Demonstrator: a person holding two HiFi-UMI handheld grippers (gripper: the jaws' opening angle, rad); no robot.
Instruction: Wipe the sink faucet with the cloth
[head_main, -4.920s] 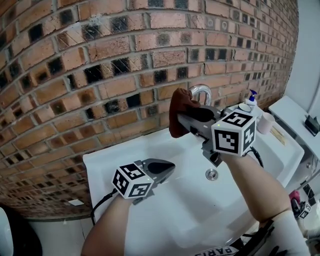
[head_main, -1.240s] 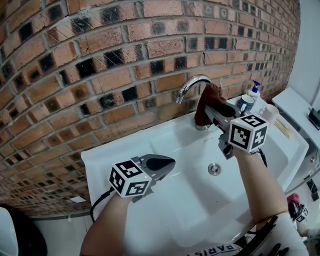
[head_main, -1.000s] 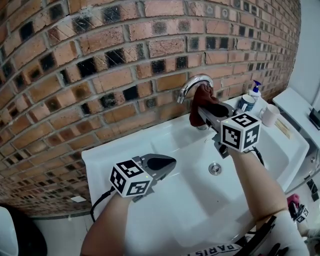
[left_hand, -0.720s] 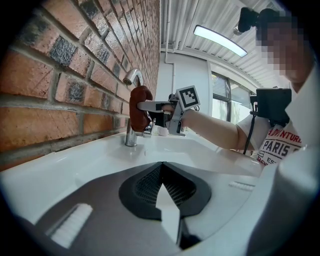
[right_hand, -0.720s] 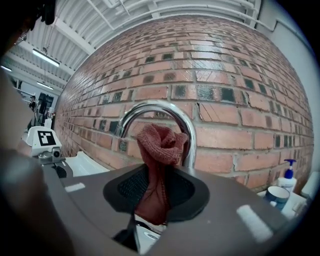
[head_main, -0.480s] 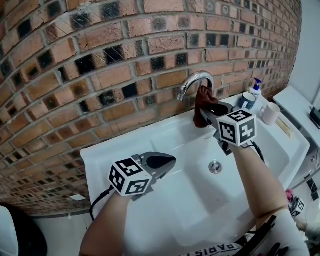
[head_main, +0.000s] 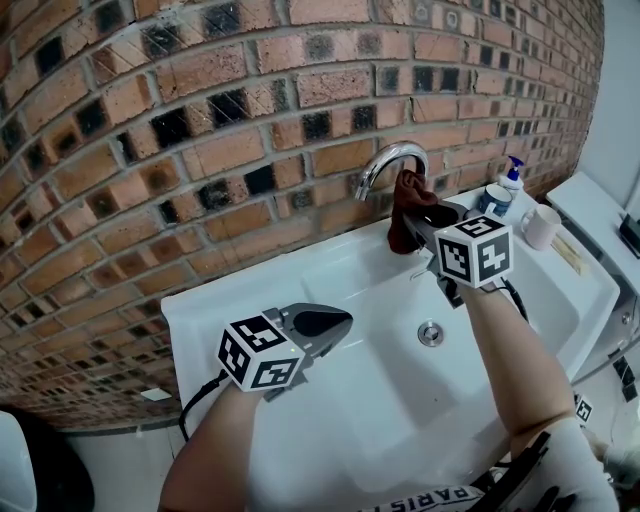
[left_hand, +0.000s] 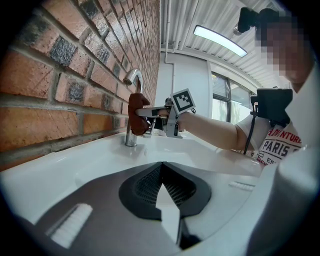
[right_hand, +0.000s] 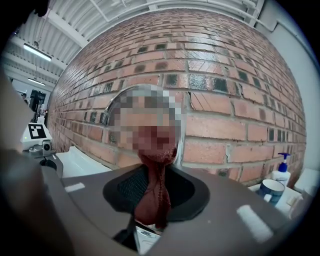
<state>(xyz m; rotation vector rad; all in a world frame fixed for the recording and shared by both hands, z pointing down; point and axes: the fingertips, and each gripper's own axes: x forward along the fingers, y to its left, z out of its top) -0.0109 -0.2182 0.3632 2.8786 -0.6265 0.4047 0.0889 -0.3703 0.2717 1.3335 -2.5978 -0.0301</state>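
The chrome faucet (head_main: 388, 158) arches over the white sink (head_main: 330, 280) in front of the brick wall. My right gripper (head_main: 418, 222) is shut on a dark red cloth (head_main: 406, 205), which presses against the faucet's upright stem below the arch. In the right gripper view the cloth (right_hand: 152, 200) hangs between the jaws, and the faucet (right_hand: 108, 109) is partly behind a mosaic patch. My left gripper (head_main: 338, 322) hovers over the basin's left side, shut and empty. The left gripper view looks across the basin at the faucet (left_hand: 132, 80), the cloth (left_hand: 138, 116) and the right gripper (left_hand: 150, 113).
A soap pump bottle (head_main: 511, 174), a blue-rimmed container (head_main: 492, 200) and a white cup (head_main: 540, 228) stand on the sink's right ledge. The drain (head_main: 430, 333) lies in the basin's middle. The brick wall (head_main: 200, 120) rises directly behind the faucet.
The right gripper and cloth shifted from the spout's front, seconds ago, to the stem, with small rubbing moves over the last second. The left gripper stayed put.
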